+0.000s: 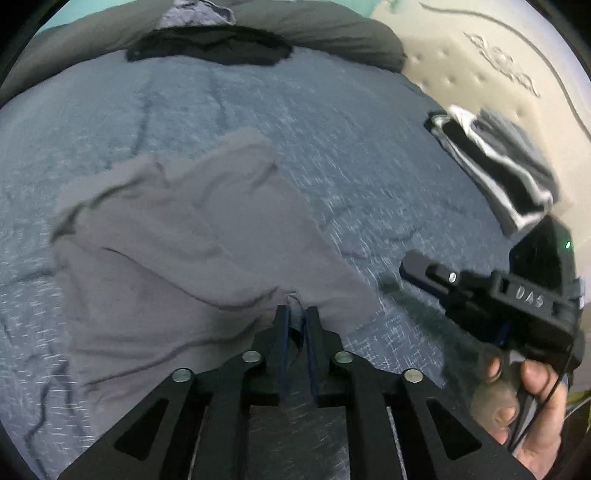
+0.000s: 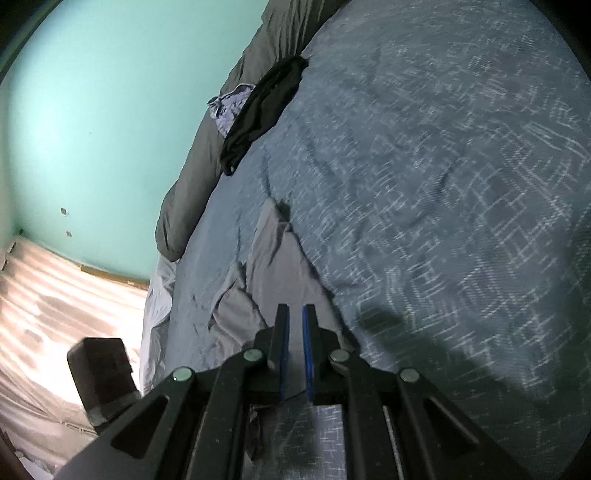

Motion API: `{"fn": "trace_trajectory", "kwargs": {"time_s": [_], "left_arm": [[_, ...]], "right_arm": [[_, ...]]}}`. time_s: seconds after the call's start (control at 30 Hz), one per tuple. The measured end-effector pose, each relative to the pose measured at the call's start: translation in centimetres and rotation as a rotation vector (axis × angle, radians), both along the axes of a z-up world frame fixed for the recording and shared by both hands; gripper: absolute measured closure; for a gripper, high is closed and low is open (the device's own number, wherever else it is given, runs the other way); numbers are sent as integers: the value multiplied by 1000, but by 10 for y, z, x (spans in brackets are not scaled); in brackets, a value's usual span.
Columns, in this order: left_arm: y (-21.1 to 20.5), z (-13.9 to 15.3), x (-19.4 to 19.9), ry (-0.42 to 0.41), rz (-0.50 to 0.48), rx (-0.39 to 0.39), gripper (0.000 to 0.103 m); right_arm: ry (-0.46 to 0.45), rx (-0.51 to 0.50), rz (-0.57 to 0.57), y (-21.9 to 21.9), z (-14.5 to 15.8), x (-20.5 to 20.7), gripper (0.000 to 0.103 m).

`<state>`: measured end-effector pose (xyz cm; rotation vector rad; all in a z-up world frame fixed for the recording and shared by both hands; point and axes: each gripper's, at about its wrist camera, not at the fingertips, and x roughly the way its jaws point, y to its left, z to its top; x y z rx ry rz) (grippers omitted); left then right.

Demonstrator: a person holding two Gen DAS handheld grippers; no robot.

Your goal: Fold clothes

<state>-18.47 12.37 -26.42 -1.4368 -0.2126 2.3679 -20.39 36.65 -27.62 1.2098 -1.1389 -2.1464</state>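
**Blue bedspread, grey shirt pinched at the near edge**

Blue crosshatch bedspread (image 1: 332,155) fills most of both views, pretty rumpled. Behind it there's a teal wall (image 2: 92,110), and a pale mattress (image 1: 461,48) shows bare past the far right edge.

Left gripper (image 1: 296,314) points forward low over the bed, with its jaws squeezed nearly together on a bunched fold of the grey shirt (image 1: 177,236). That shirt lies spread and wrinkled on the bedspread, running away to the left of the fingers.

Right gripper (image 2: 293,314) is tilted sideways, so the bed looks rotated in its camera. Its jaws stand a narrow gap apart. Grey cloth lies right under and ahead of the tips, but I can't tell if any is actually caught between them. In the left view, the right gripper sits off to the side, just beside the shirt's right edge, with a hand (image 1: 532,410) wrapped around its handle.

Other stuff, counted:
- 1 black garment (image 1: 210,48) at the far edge of the bedspread
- 1 lilac crumpled piece (image 2: 231,107) just behind it
- 1 dark grey duvet roll (image 1: 332,29) along the wall
- 1 folded stack (image 1: 498,166), black, white and grey, on the right
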Motion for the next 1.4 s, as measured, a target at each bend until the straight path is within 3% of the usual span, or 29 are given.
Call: {"fn": "trace_trajectory", "kwargs": {"time_s": [0.07, 0.13, 0.23, 0.27, 0.3, 0.33, 0.37, 0.7, 0.87, 1.27, 1.4], "left_arm": [[-10, 10, 3, 13, 4, 8, 72], [-23, 20, 4, 16, 20, 18, 62], [-40, 30, -3, 39, 43, -10, 62], [-46, 33, -6, 46, 54, -27, 62], [-52, 34, -12, 50, 69, -42, 62], [-57, 34, -18, 50, 79, -55, 62], [-60, 33, -24, 48, 89, -73, 62], [-80, 8, -98, 2, 118, -192, 62], [-81, -7, -126, -36, 135, -214, 62], [-69, -27, -158, -56, 116, -294, 62], [-66, -30, -161, -54, 110, -309, 71]], "right_arm": [[-6, 0, 21, -6, -2, -1, 96], [-5, 5, 47, -16, -2, -3, 96], [1, 13, 81, -27, -2, -3, 96], [-1, 18, 90, -31, -3, -4, 90], [-4, 23, 99, -35, -3, -5, 75], [-8, 29, 108, -38, -5, -5, 67], [-11, 35, 117, -42, -5, -5, 63], [-2, 152, 188, -72, -5, -3, 63], [3, 199, 216, -84, -6, 4, 63], [13, 268, 267, -96, -14, 1, 94], [15, 277, 262, -97, -15, 1, 99]]}}
